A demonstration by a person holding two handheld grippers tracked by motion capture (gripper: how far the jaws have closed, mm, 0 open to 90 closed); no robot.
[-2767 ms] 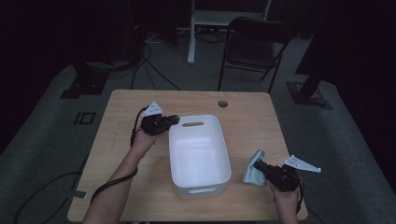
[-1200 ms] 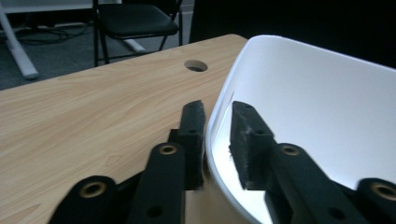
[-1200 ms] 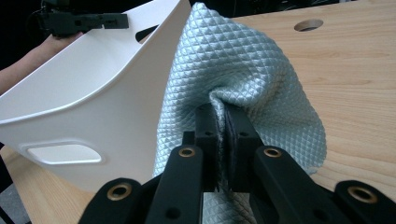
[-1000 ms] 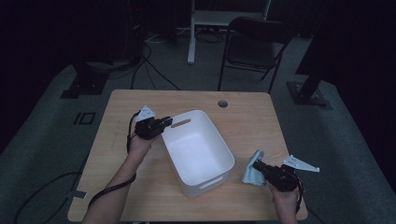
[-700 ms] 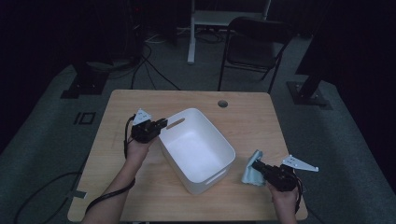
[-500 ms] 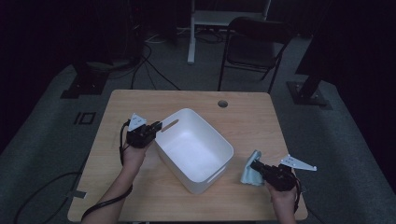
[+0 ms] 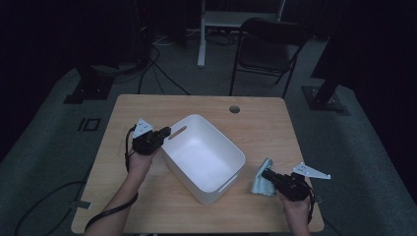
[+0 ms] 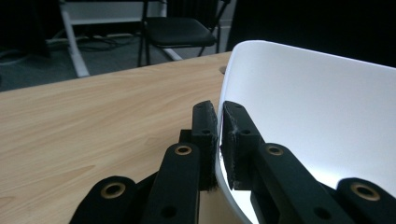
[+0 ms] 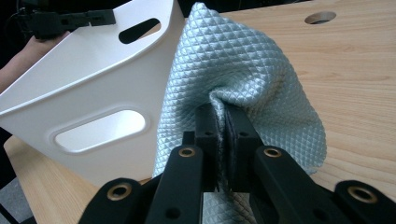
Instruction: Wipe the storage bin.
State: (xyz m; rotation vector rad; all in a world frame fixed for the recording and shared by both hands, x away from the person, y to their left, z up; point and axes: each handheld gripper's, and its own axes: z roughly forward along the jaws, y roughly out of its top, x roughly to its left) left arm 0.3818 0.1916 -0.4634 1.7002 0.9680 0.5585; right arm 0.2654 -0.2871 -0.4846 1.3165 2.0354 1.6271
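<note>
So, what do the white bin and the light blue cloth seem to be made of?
White bin: probably moulded plastic, with a smooth, slightly glossy wall, rounded rim and cut-out handle slots. Light blue cloth: apparently a soft woven or microfibre textile, with a fine diamond texture and a faint sheen; it folds where the right tool pinches it.

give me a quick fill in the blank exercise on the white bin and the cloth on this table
1. The left gripper is clamped on the rim of the white ____.
2. The right gripper pinches a pale blue quilted ____.
3. The cloth lies ____ the bin, not inside it.
4. The wooden table has a round ____ near its far edge.

Missing words: bin; cloth; beside; hole
</note>
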